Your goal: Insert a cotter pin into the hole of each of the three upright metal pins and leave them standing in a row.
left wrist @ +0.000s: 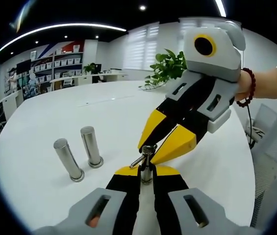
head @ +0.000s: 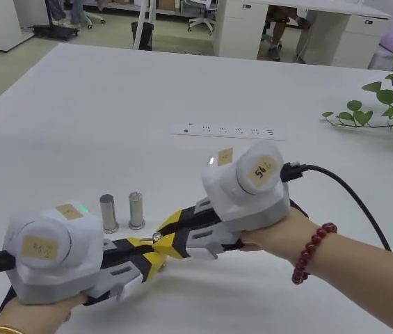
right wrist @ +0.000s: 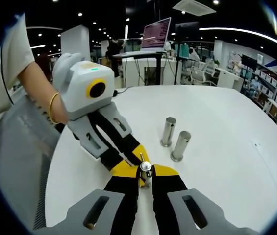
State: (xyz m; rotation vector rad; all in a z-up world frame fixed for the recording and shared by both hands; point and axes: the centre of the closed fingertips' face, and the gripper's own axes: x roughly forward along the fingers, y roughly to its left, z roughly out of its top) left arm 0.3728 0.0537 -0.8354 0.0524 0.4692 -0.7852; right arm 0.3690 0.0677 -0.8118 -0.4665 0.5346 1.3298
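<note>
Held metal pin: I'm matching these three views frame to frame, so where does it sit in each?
Head view: held metal pin low centre, where the yellow jaws meet.
Left gripper view: bottom centre, upright in the jaws of the left gripper.
Right gripper view: bottom centre, at the jaw tips.
Shared landmark: two free-standing metal pins beside it.

A white power strip [head: 227, 131] lies flat near the middle of the white counter [head: 113, 97]. A leafy green plant [head: 385, 101] trails over the counter's right edge. Beyond the far edge stand white cabinets [head: 248, 31] and an office chair [head: 202, 12].
</note>
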